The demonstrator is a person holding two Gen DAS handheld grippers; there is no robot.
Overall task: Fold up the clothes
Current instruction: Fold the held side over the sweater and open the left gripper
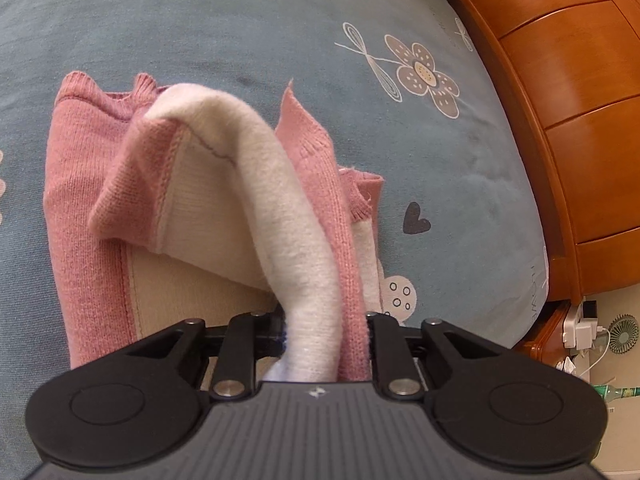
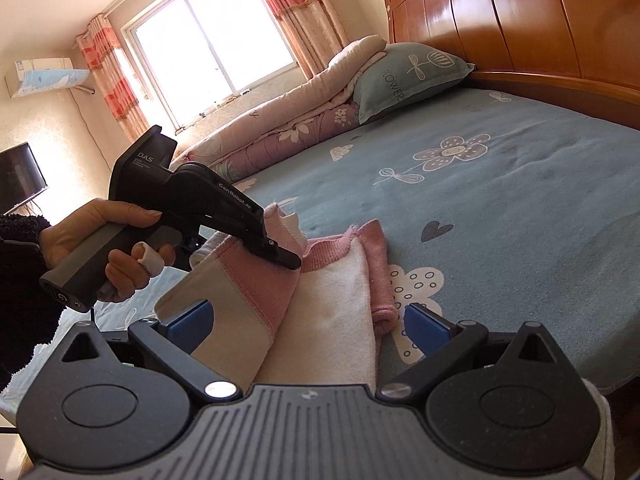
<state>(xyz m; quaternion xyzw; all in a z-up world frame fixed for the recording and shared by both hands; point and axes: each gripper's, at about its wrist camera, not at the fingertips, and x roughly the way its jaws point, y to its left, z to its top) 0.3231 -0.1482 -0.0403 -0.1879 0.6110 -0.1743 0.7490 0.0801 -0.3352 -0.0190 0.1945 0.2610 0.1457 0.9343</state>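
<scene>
- Bed [image 2: 520, 208]: blue flowered sheet, one wooden headboard [image 2: 520, 20] behind, one pillow [image 2: 404, 76] and one rolled quilt [image 2: 288, 120] pushed to the far side.
- Sweater [image 1: 80, 200]: just one, pink knit w/ cream panels and fleecy cream lining, sitting on the sheet near the bed's front edge.
- Progress: part-folded, I'd say. Left side lies flat in a long pink strip; middle is bunched and lifted, lining showing; a pink cuff [image 2: 378, 240] flops out on the right. No neat stack to see, so smoothing and at least one more fold look left.
- Left tool [image 1: 326, 344]: clenched on a thick wad of the sweater, cream lining plus pink knit squeezed between the jaws, cloth hanging up and away from it. In the right wrist view its tip presses into the pink part.
- Hand [image 2: 104, 248]: one in view, dark sleeve, wrapped round the left tool's grip, a white band on one finger.
- Right tool [image 2: 310, 322]: released, blue pads wide apart, straddling the cream fold but not gripping it.
- Count: 1 sweater, 2 tools, 1 hand seen, 1 pillow, 1 quilt.
</scene>
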